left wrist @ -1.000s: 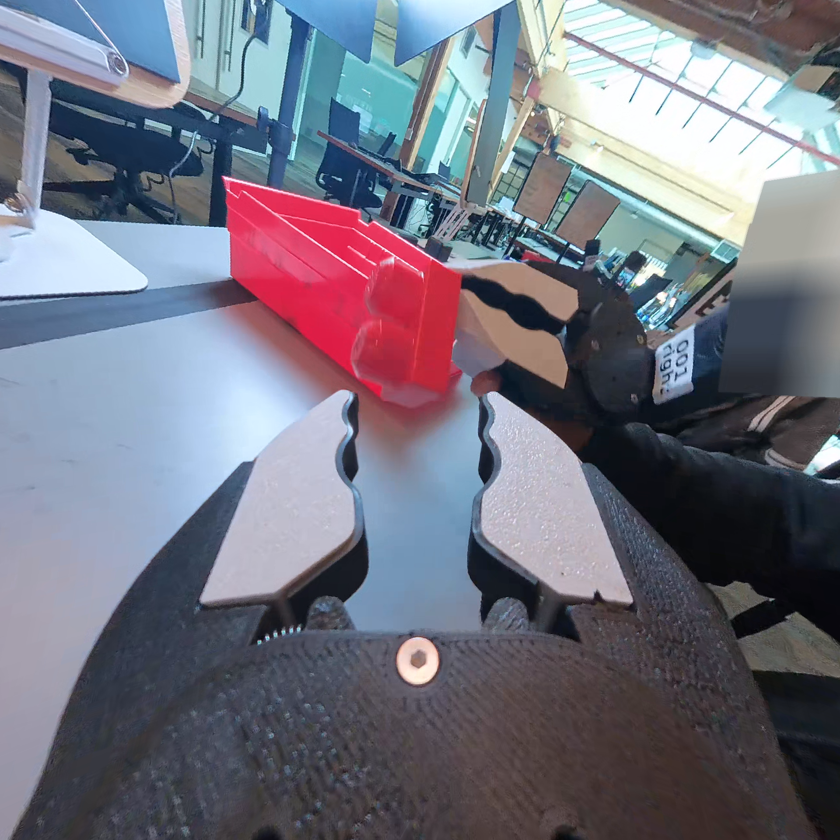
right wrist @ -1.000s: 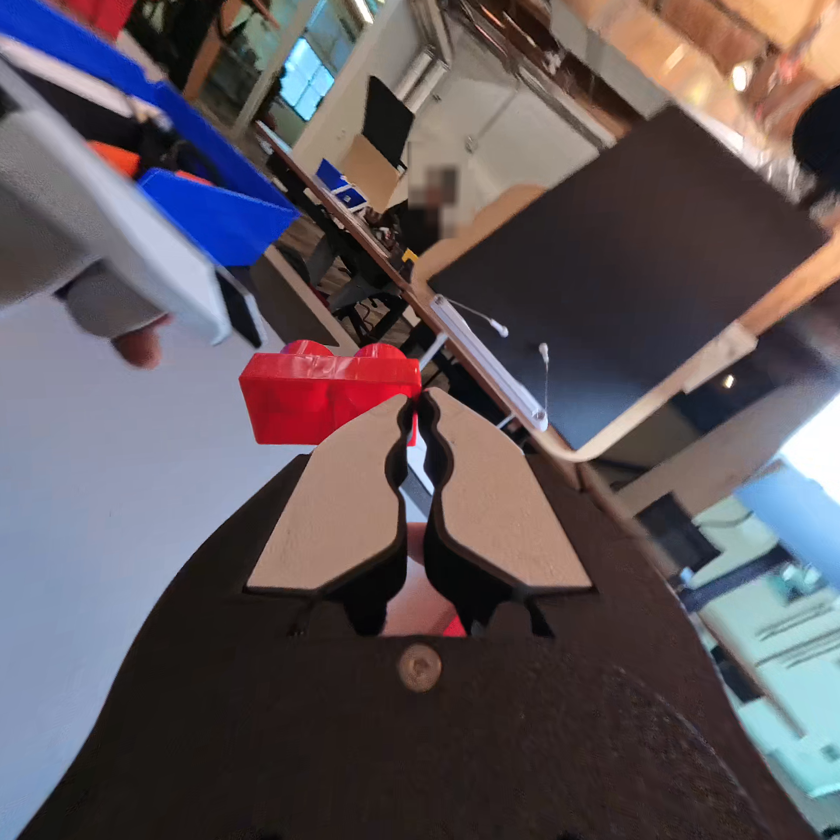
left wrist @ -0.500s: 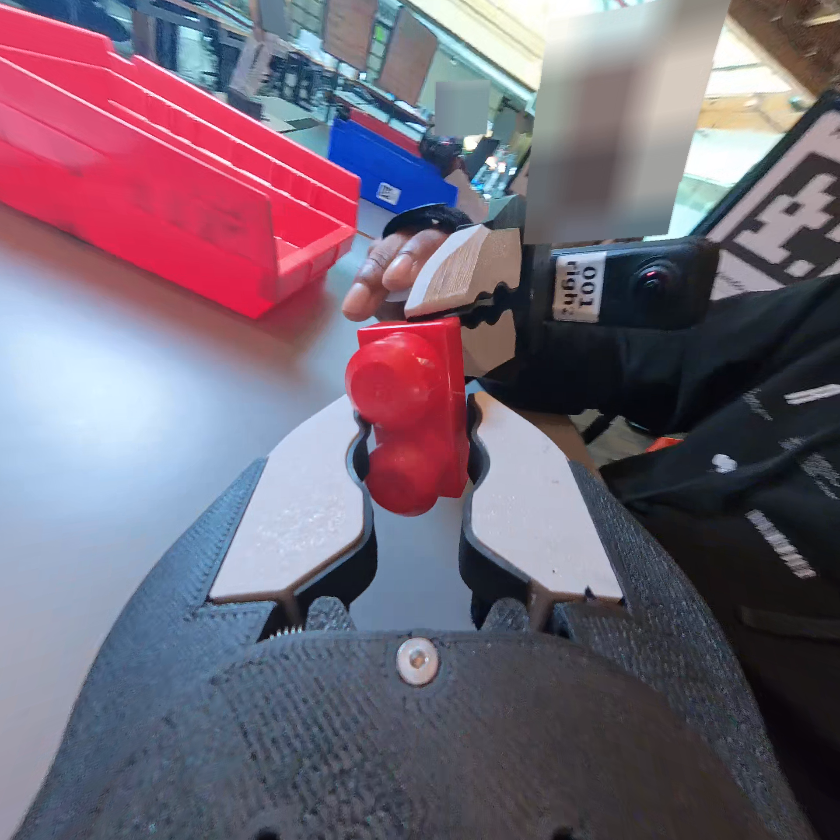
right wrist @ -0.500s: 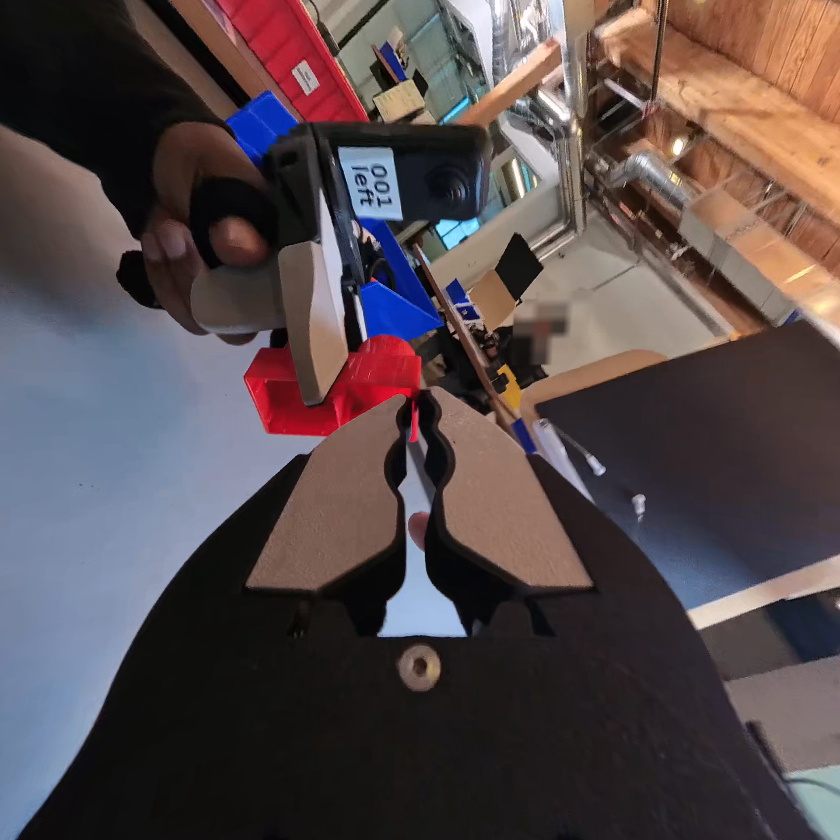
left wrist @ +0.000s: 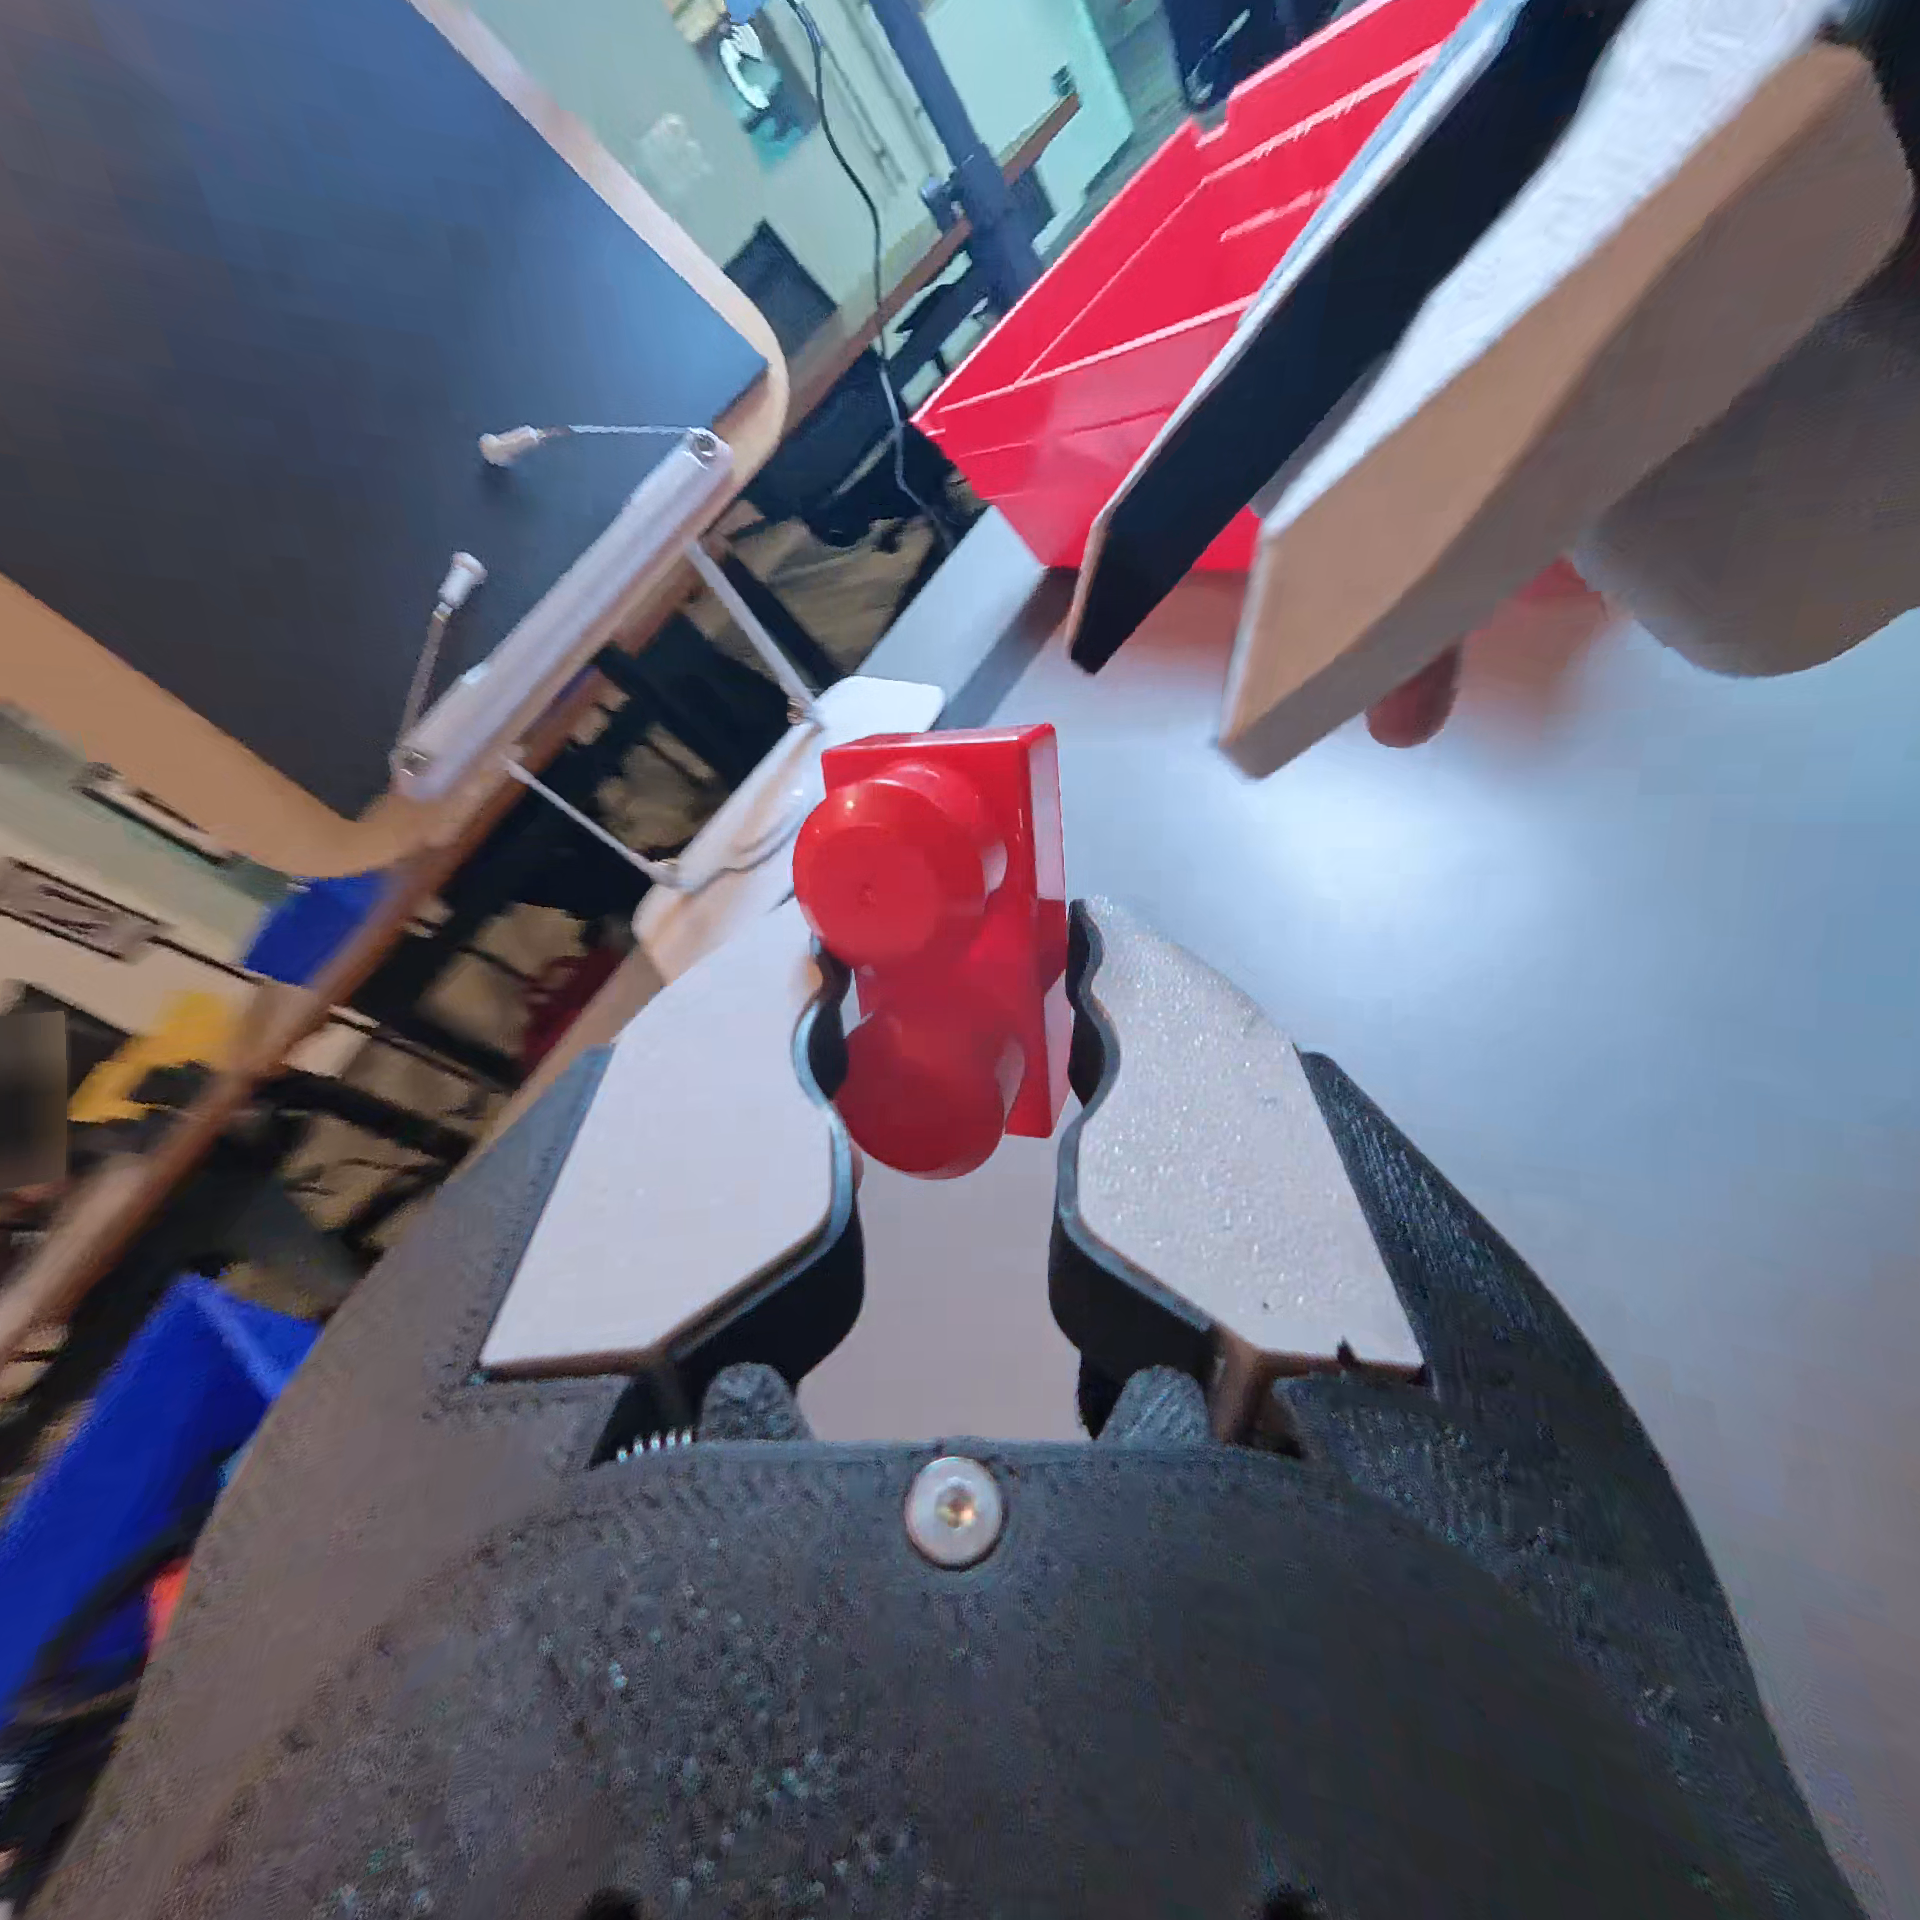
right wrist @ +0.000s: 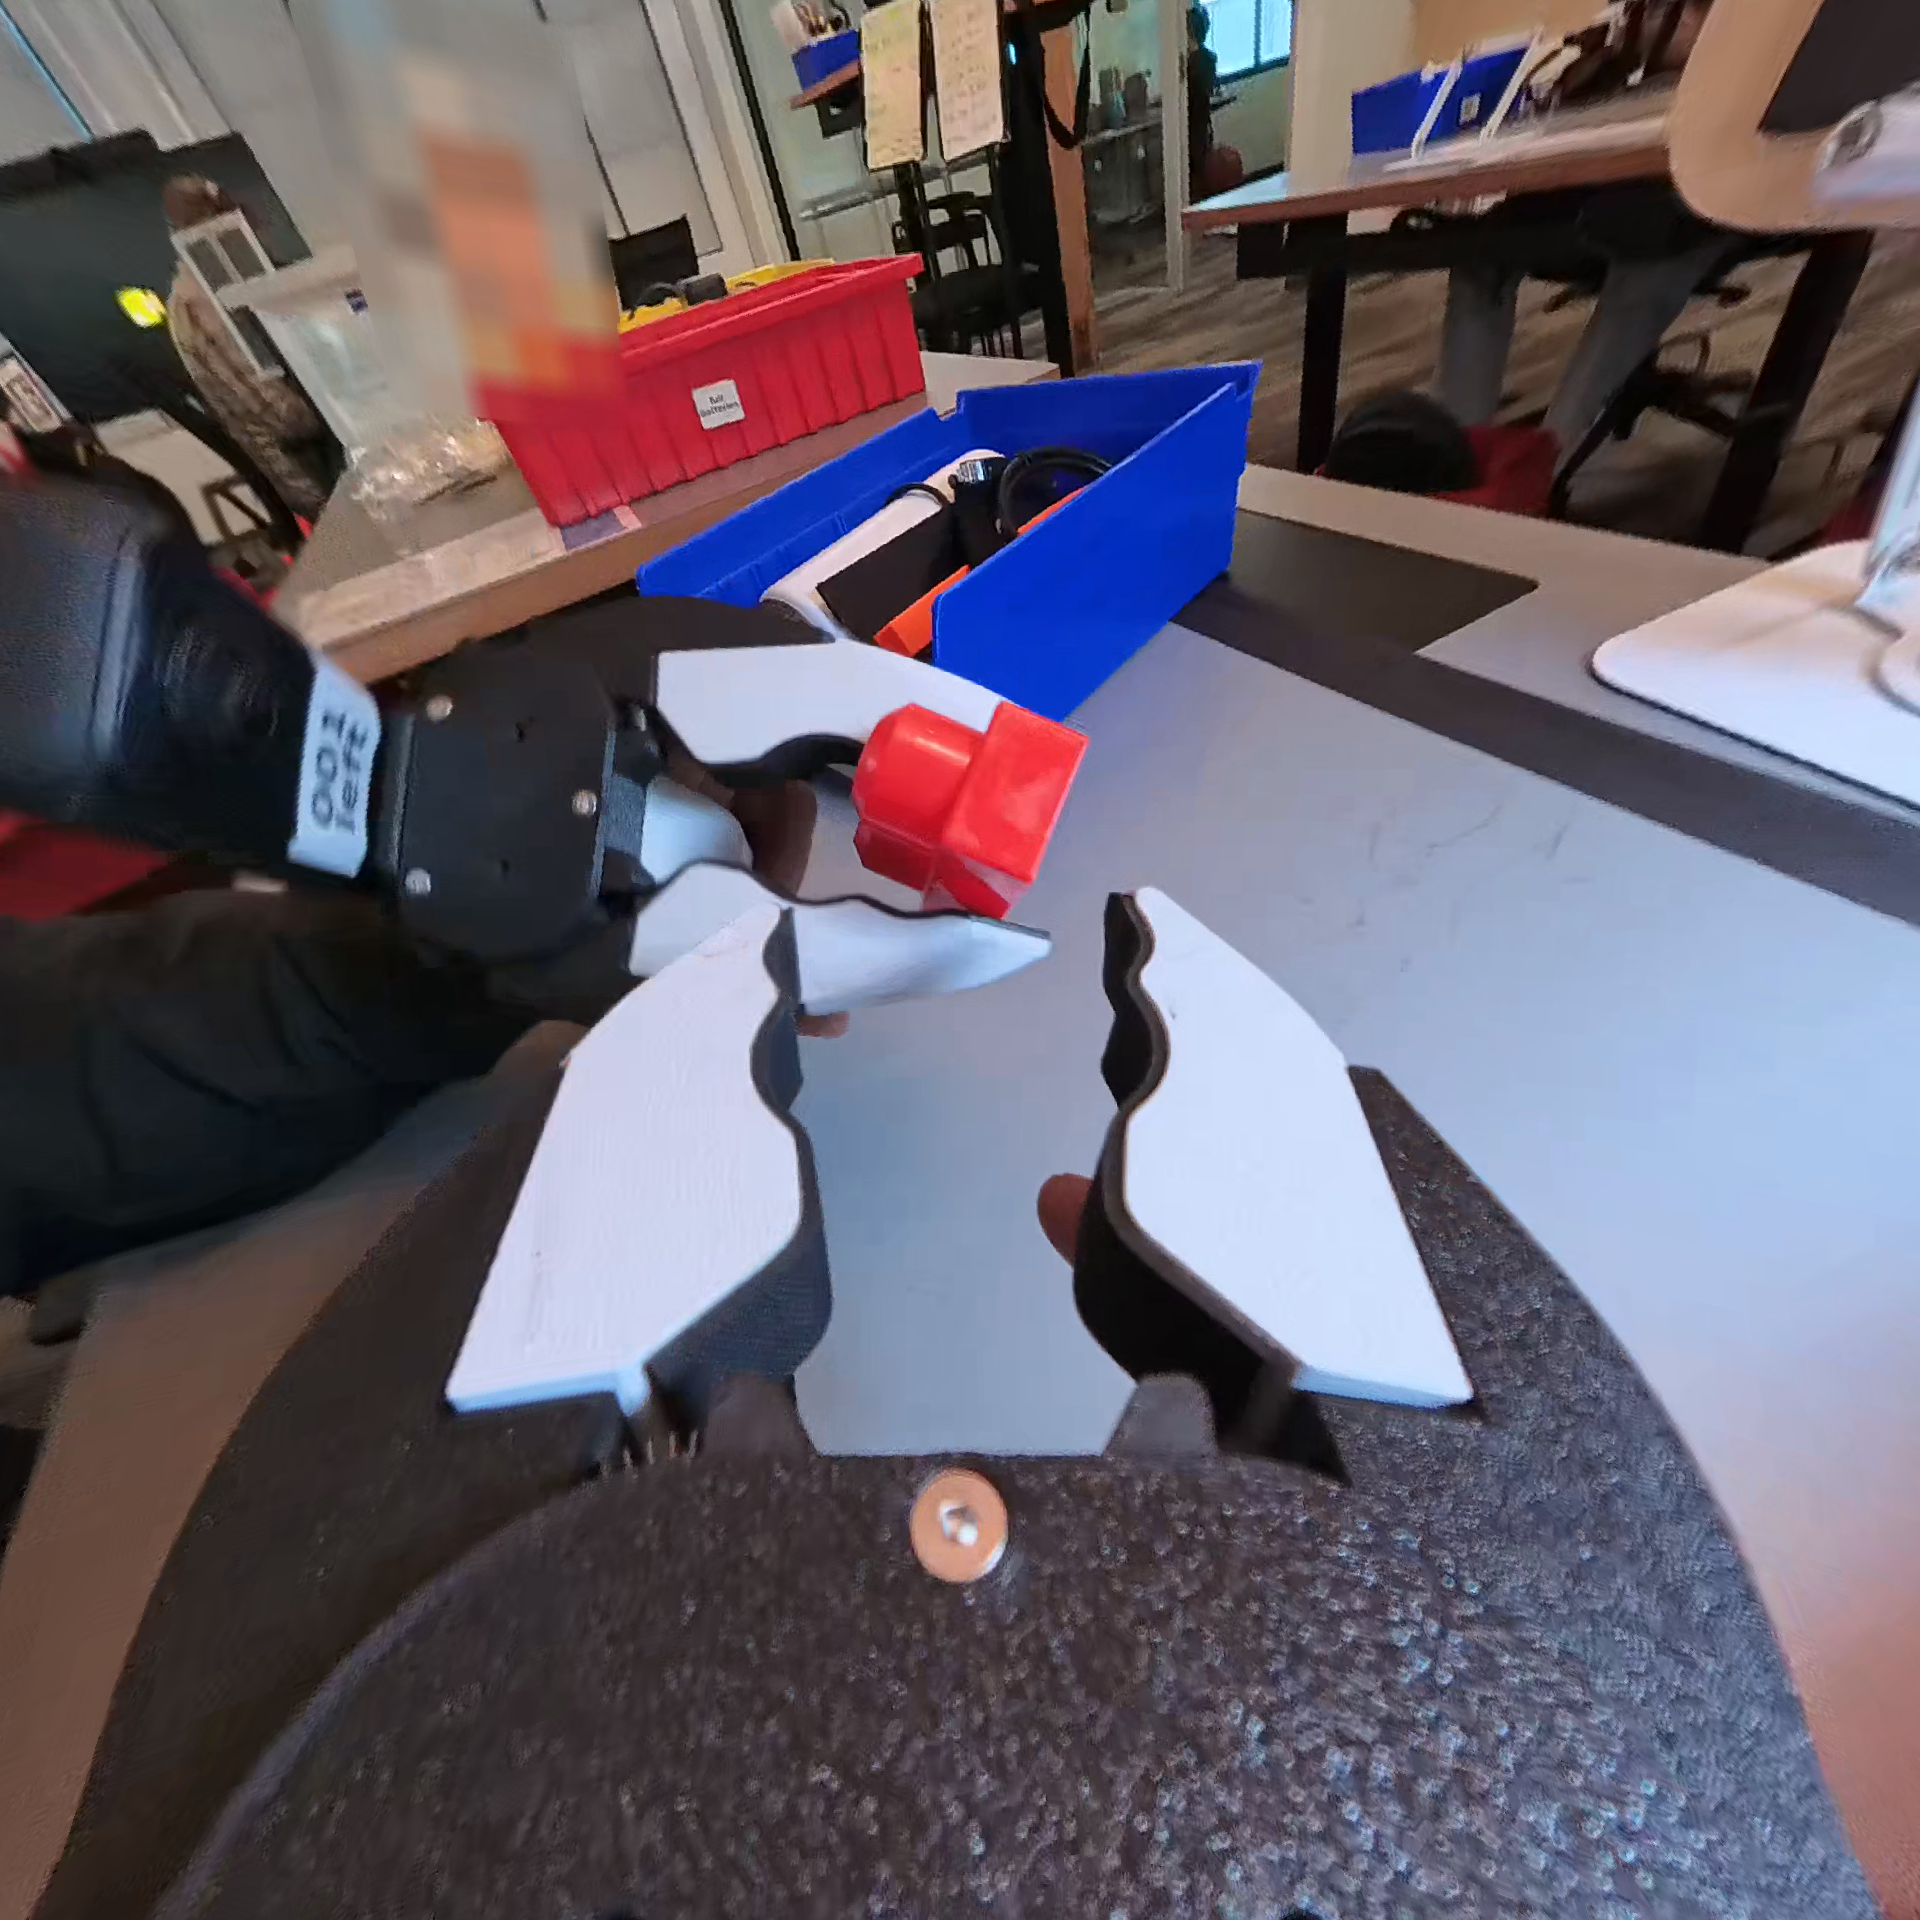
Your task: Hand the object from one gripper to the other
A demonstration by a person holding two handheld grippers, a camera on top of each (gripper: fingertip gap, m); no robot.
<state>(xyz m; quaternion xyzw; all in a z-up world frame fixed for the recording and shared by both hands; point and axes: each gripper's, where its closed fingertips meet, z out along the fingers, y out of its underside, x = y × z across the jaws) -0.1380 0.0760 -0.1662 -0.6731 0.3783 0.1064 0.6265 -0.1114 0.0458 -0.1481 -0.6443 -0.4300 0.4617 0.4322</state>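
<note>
block: the red block (left wrist: 940, 951) sat clamped in your left gripper (left wrist: 945, 977), studs facing the left wrist view, held in the air above the grey table (left wrist: 1558, 1039).
left gripper: closed on the block, one finger on the stud side, the other on the flat back. Grip was near the fingertips, so most of the block stuck out forward; my read is you kept it exposed to leave the other side room to work.
right gripper: your right gripper (right wrist: 951, 920) stood wide open and empty, apart from the block, no contact. Looks like the transfer itself was done, judging from who held what.
bins: a red bin (left wrist: 1122, 343) and a blue bin (right wrist: 1091, 540) sat farther back on the tables, well apart from the block.
hidden: the block's underside and back face weren't visible. The lower left finger covered part of it in the right wrist view.
unclear: heavy motion blur at the frame edges. Contents of the blue bin were hard to make out. Couldn't tell how deep the studs seated in the pad notches.
</note>
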